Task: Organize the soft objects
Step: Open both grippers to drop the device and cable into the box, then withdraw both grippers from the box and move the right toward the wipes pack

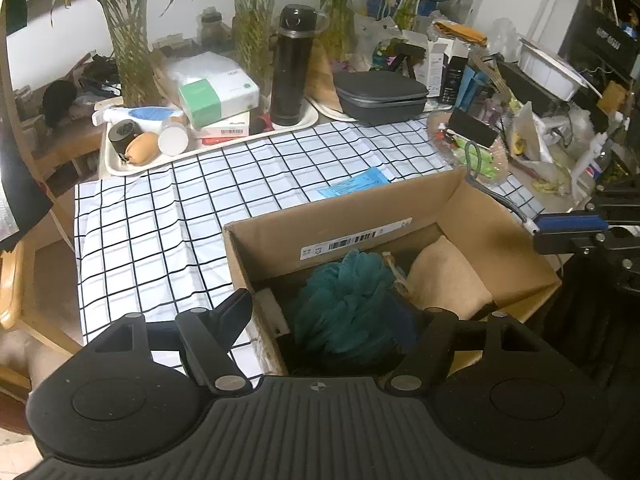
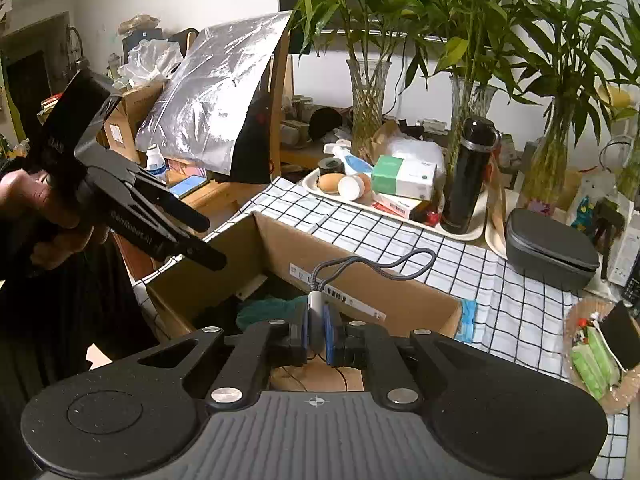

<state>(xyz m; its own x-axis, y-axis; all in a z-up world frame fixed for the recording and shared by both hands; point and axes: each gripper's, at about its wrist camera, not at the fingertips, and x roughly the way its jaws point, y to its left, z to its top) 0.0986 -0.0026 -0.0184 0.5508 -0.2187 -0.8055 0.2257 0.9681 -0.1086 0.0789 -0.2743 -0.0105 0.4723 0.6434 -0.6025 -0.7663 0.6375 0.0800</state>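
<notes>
An open cardboard box (image 1: 360,220) stands on the checked tablecloth (image 1: 168,208). Inside lie a teal bath pouf (image 1: 344,304) and a tan soft cloth (image 1: 444,280). My left gripper (image 1: 340,320) is open, its fingers spread over the box's near end, above the pouf. My right gripper (image 2: 316,332) is shut on a grey cable with a white plug (image 2: 314,304), held over the box (image 2: 320,256); the cable loops up over the far wall. The right gripper also shows in the left wrist view (image 1: 568,228), and the left gripper in the right wrist view (image 2: 192,236).
A cream tray (image 1: 120,168) at the back holds a black flask (image 1: 292,68), tissue boxes and small items. Glass vases with bamboo (image 1: 128,64) stand behind. A grey zip case (image 1: 380,96), a blue packet (image 1: 356,186) and clutter lie right.
</notes>
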